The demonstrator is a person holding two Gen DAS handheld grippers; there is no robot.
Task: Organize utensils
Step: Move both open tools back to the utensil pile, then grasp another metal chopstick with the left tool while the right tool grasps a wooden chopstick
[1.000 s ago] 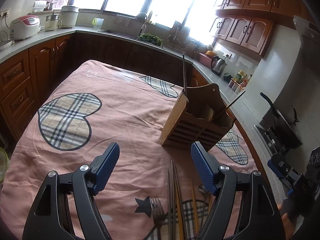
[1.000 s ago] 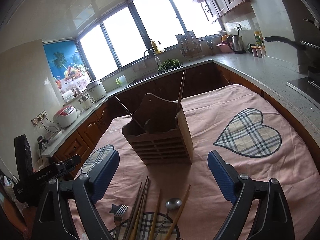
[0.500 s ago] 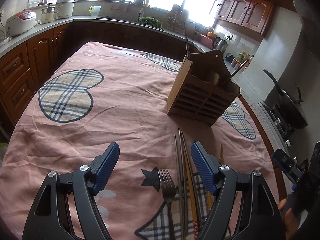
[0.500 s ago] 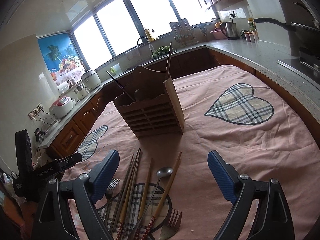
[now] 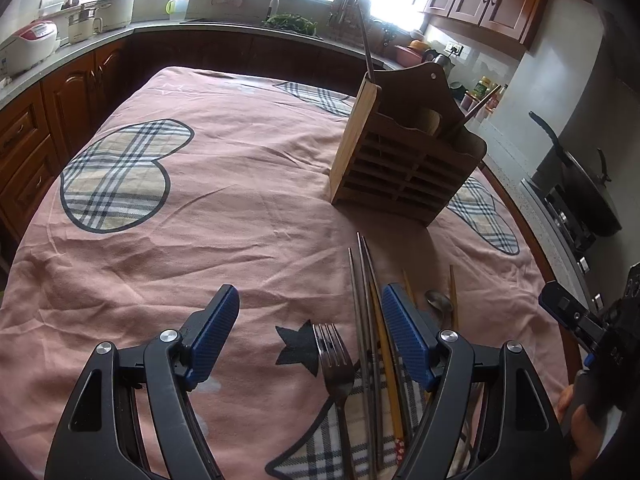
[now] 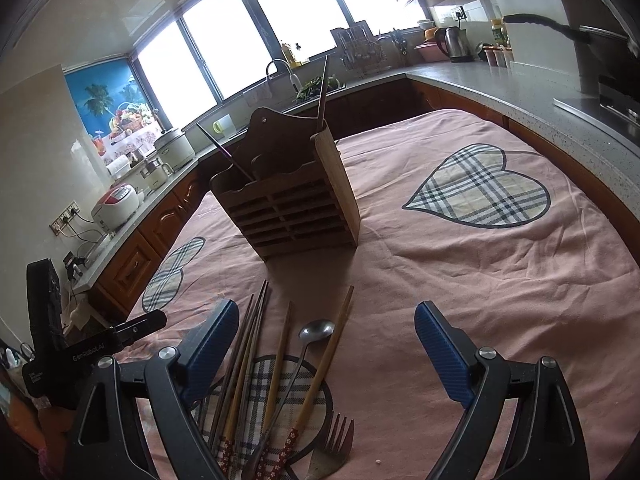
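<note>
- Step in hand, by my reading: the approach to the loose utensils, before any pick. Nothing lifted yet.
- Left claw (image 5: 310, 334): jaws wide apart, nothing between the pads; it hangs over the fork (image 5: 335, 354) and the metal chopsticks (image 5: 362, 300).
- Right claw (image 6: 326, 342): jaws wider still, empty; it straddles the spoon (image 6: 316, 330) and the wooden chopsticks (image 6: 334, 336).
- To do it well: settle on one piece per claw. The sticks lie bunched and touching, so a close there would likely take several at once. The fork sits a little apart on the left edge of the bunch, an easier single grab.
- Thin, flat pieces on soft cloth: pads probably need to come down low and close across the shaft, not along it.
- Utensil holder (image 5: 404, 160): wooden, slatted front, tall shaped back, upright on the pink cloth (image 5: 224, 208) covering the table, just beyond the tips of the loose pieces. A stick already stands in it at either end.
- Loose pieces: fanned roughly parallel, tips toward the holder, handles toward the claws. Some wooden chopsticks end in red flowered grips. A second fork (image 6: 334, 438) lies nearest the right claw's camera.
</note>
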